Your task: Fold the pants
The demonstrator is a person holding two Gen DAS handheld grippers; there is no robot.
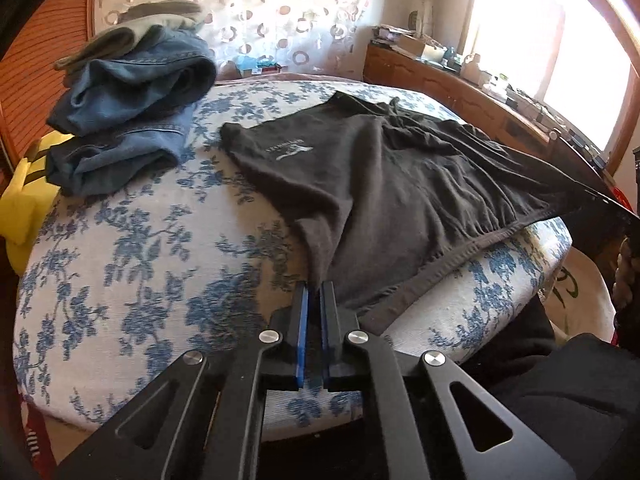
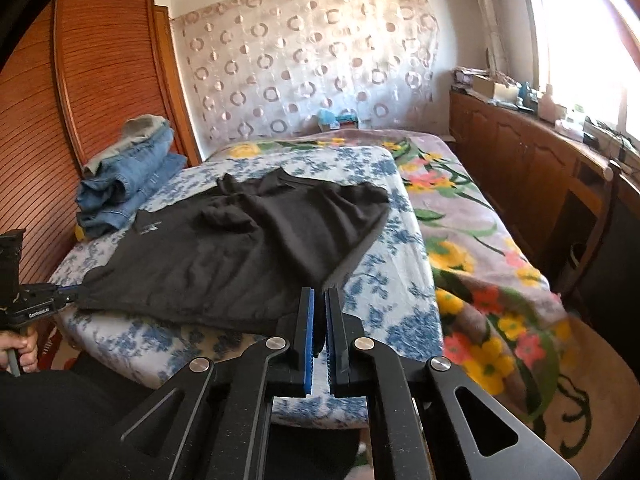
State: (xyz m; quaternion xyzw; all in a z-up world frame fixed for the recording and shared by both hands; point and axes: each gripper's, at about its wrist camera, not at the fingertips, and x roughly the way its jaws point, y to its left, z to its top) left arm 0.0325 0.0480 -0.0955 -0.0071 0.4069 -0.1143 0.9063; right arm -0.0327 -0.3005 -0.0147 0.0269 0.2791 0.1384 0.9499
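Black cotton pants (image 1: 400,184) are seen spread across a blue-and-white floral bed cover (image 1: 120,248), the elasticated waistband lying along the near edge and the legs bunched toward the far side. Each near corner of the waistband is pinched in a black two-finger gripper with blue pads: the left gripper (image 1: 315,285) is closed narrowly on the corner at the left end, and the right gripper (image 2: 320,291) is closed likewise on the opposite corner. The folding is judged to be at an early stage; no clean fold is visible in the garment, the fabric is rumpled at the crotch, and the halving and further folds are left to be done. A stack of folded blue denim jeans (image 1: 128,112), topped by a grey-green garment (image 1: 160,16), is set just beside the pants on the left. A small white printed logo (image 1: 290,152) is carried on the black fabric, but its lettering cannot be read. White lettering on the left gripper's body, seen from the right wrist, is too blurred to be made out with confidence.
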